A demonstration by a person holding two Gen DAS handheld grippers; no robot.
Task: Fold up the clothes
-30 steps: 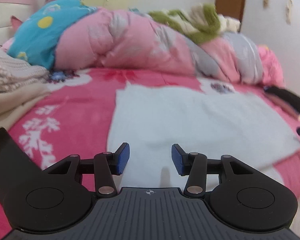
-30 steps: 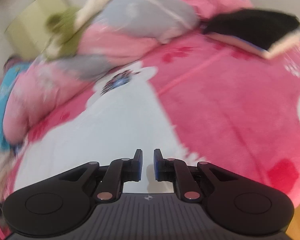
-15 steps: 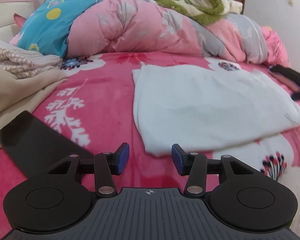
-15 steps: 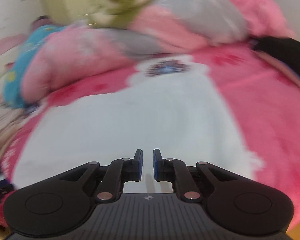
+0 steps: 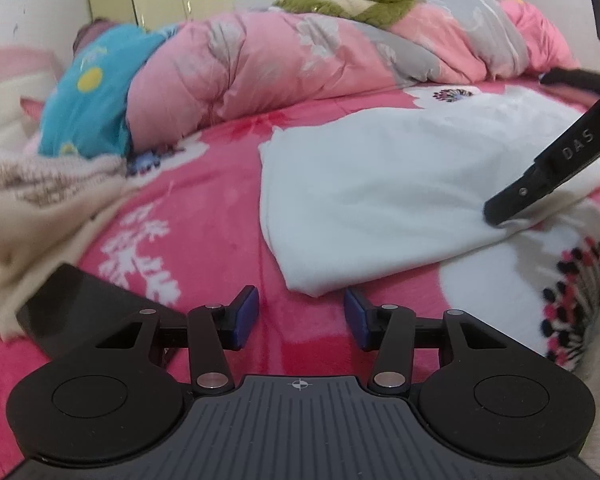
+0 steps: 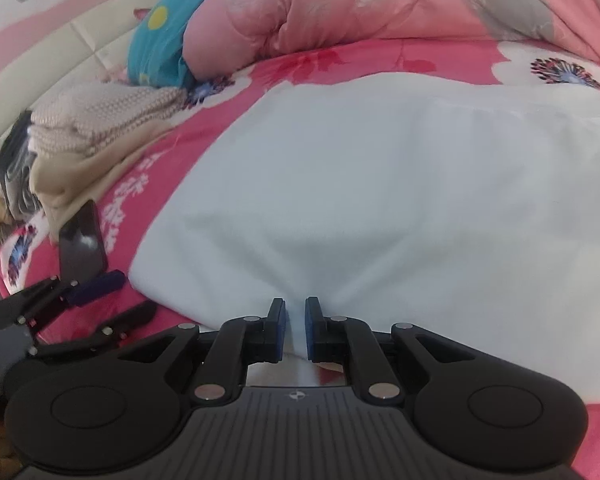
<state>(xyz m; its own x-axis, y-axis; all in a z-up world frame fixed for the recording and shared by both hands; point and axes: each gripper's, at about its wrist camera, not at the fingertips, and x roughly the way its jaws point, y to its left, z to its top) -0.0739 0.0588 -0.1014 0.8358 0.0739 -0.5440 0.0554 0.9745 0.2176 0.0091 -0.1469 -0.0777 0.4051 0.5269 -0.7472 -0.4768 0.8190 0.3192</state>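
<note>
Soft, even indoor light fills both views, with no hard shadows. Fisheye bending curves the edges and darkens the corners. The left of the left wrist view is smeared with blur. The phone at the right wrist view's left shows pale glare.

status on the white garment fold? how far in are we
Done: the white garment lies flat on the pink bedspread, apparently already doubled along its left edge. In hand: the right tool is shut on its near edge; the left tool is open just short of the near corner. Left: grip that corner, then fold over.
</note>
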